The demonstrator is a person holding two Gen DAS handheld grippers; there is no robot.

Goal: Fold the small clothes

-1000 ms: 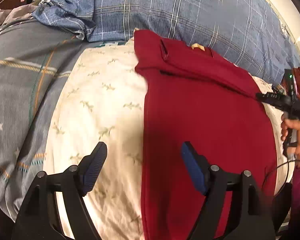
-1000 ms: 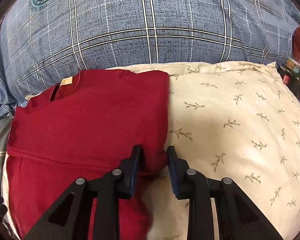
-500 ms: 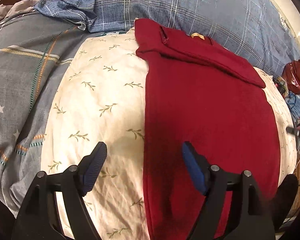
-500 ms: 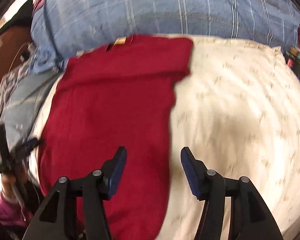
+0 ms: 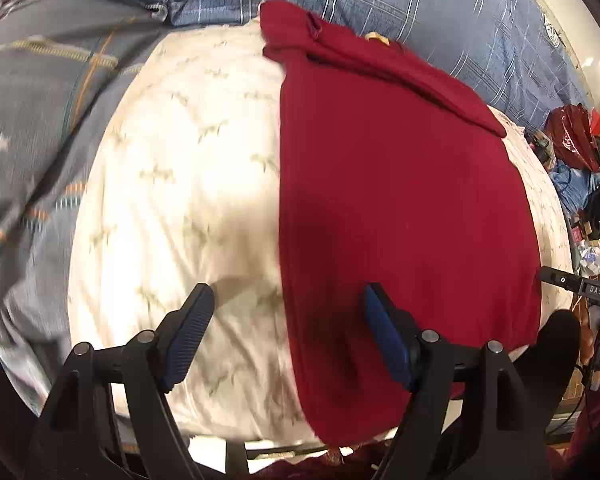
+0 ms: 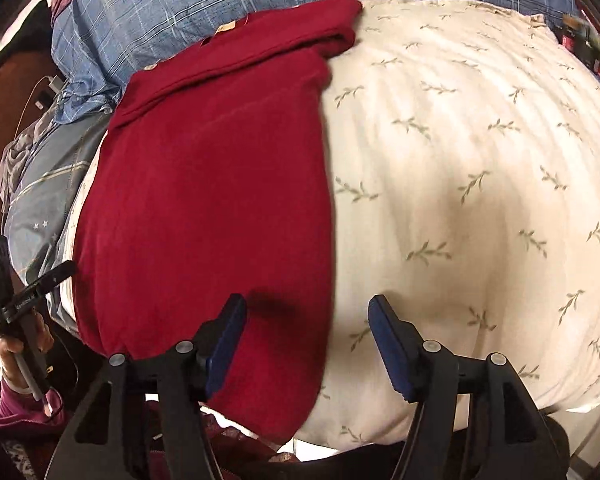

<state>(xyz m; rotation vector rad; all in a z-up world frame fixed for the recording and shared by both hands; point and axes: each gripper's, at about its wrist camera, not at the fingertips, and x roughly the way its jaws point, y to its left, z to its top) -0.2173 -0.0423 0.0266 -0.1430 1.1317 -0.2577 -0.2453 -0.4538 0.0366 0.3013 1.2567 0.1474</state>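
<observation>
The red garment point(image 5: 400, 208) lies flat on the cream leaf-print pillow point(image 5: 180, 200), its left long edge running down mid-frame in the left wrist view, bare pillow beside it. The left hand-held gripper point(image 5: 286, 336) hangs spread, straddling that edge, pinching nothing. The right hand-held gripper point(image 6: 306, 344) straddles the garment's other long edge, its jaws opening, pads clear of the cloth. Only the right view shows wide bare pillow at right.
</observation>
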